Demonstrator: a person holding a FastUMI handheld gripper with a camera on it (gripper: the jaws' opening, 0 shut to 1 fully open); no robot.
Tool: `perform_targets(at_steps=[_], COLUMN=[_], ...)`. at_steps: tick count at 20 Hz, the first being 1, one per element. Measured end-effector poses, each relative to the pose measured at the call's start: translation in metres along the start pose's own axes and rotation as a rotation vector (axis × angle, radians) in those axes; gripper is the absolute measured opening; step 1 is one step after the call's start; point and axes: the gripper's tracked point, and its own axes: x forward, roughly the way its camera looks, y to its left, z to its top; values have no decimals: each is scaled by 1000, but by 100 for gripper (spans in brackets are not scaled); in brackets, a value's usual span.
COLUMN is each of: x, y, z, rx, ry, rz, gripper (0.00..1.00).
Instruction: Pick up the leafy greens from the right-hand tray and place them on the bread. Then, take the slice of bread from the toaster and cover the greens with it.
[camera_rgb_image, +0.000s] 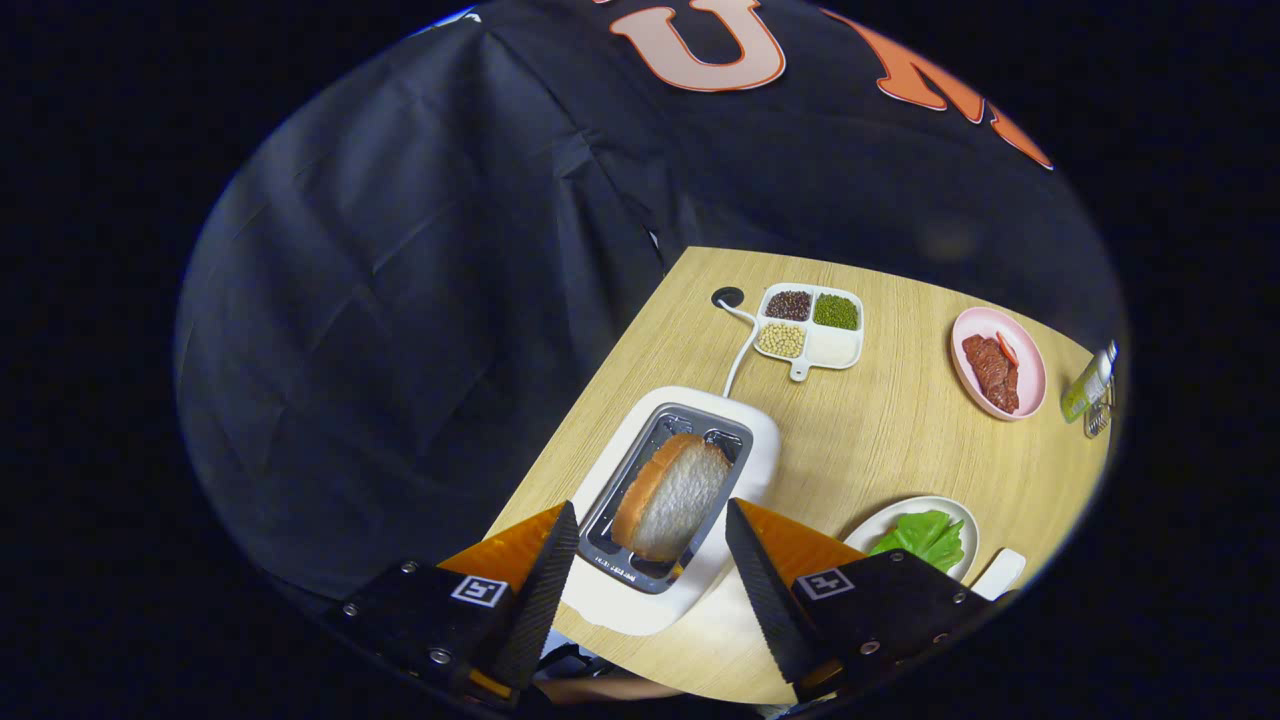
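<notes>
A slice of bread (672, 497) stands up out of the slot of a white toaster (760, 440) on the wooden table. My gripper (652, 540) hangs above the toaster's near end, open, with the slice showing between the two fingers and neither finger touching it. To the right of the right finger (760, 585), leafy greens (925, 538) lie on a white plate (885, 520). Whether bread lies under the greens I cannot tell.
A white four-part dish (845, 352) with beans and grains sits beyond the toaster, beside the toaster's cable (742, 350). A pink plate (1030, 365) with meat lies far right, a bottle (1088, 385) past it. The table's left edge (590, 400) runs close beside the toaster.
</notes>
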Motion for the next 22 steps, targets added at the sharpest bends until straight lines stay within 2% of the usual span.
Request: perform_targets(at_steps=[4,6,11,13,15,17,22], x=[19,21,26,24,22,19,-15], y=[4,-1,-13,-17,-22,-25,-21], z=[-4,-3,-6,-3,0,-1,14], rx=[3,-12,-39,-23,-6,12,18], ry=[40,34,15,-14,-32,-47,-152], rz=[-47,-84,-152,-156,-141,-123,-44], gripper=[79,70,41,26,15,10,9])
